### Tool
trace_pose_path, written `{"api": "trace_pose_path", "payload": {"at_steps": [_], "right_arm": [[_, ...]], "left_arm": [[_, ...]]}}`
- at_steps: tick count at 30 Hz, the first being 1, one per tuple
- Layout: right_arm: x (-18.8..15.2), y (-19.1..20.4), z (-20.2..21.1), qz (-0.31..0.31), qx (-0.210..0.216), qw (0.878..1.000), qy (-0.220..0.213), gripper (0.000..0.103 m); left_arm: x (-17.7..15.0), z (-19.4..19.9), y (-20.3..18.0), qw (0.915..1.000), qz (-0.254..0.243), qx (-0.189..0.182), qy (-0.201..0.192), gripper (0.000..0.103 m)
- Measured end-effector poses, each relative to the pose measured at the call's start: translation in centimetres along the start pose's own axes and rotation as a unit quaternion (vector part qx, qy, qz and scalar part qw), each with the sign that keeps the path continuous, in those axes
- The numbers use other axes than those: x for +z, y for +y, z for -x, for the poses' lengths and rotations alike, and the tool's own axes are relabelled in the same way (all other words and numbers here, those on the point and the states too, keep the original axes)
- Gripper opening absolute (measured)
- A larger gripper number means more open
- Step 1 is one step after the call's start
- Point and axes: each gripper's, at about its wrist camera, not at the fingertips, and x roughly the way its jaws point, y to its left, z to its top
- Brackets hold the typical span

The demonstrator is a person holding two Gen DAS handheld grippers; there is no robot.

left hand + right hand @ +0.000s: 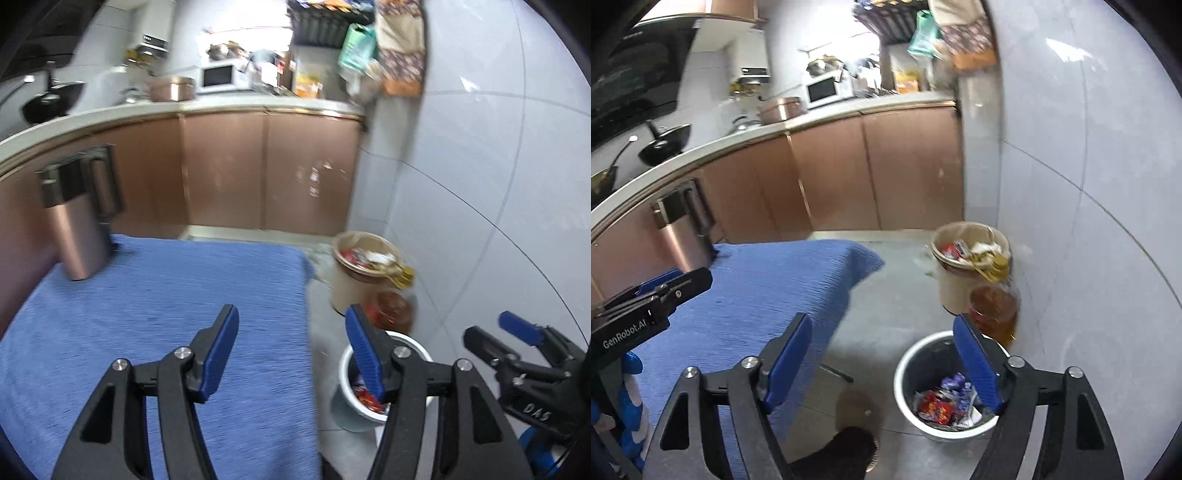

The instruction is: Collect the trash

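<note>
Both grippers are hanging above the blue-clothed table (147, 314) with nothing in them. The left gripper (291, 345) is showing its blue pads spread wide, only the cloth and the floor visible between them. The right gripper (882, 360) is gaping just as wide and carrying nothing, one pad crossing the picture in front of the white bin (908, 373) on the floor.

That white bin is where the trash is sitting: red and purple wrappers (942, 404) are lying piled at its bottom. It is standing on the floor just off the table's corner, probably so a gripper can let go right over it. Behind it, against the tiled wall, a beige bucket (955, 288) is brimming with packets and paper, and an amber plastic container (991, 308) is standing between the two, just beside both.

The cloth itself is looking bare of litter in both views; only a copper-coloured electric kettle (81, 229) is standing on it, well apart from the grippers. So the clearing is looking far along, perhaps finished, though the near part of the table is hidden behind the grippers.

A dark-socked foot (846, 448) is showing at the bottom of the right view, close to the bin.
</note>
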Motion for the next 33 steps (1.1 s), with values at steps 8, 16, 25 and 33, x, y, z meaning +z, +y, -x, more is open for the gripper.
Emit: {"api": "trace_pose_path", "payload": {"at_steps": [8,16,25,33], "right_arm": [[0.3,3.8,1.9,0.03,0.014,0.999,-0.018,0.089],[0.5,5.8,3.6,0.047,0.01,0.998,-0.039,0.101],[0.6,5.2,4.7,0.04,-0.02,0.997,-0.055,0.103],[0.5,3.8,5.0,0.022,-0.042,0.997,-0.062,0.103]], "left_arm": [[-0.7,5.5,3.3,0.997,0.0,0.062,-0.046,0.063],[-1.3,8.4,4.0,0.9915,0.001,0.101,-0.083,0.067],[-1.6,9.4,3.7,0.9879,0.001,0.117,-0.103,0.076],[-1.8,9.5,3.9,0.9875,0.008,0.117,-0.105,0.081]]}}
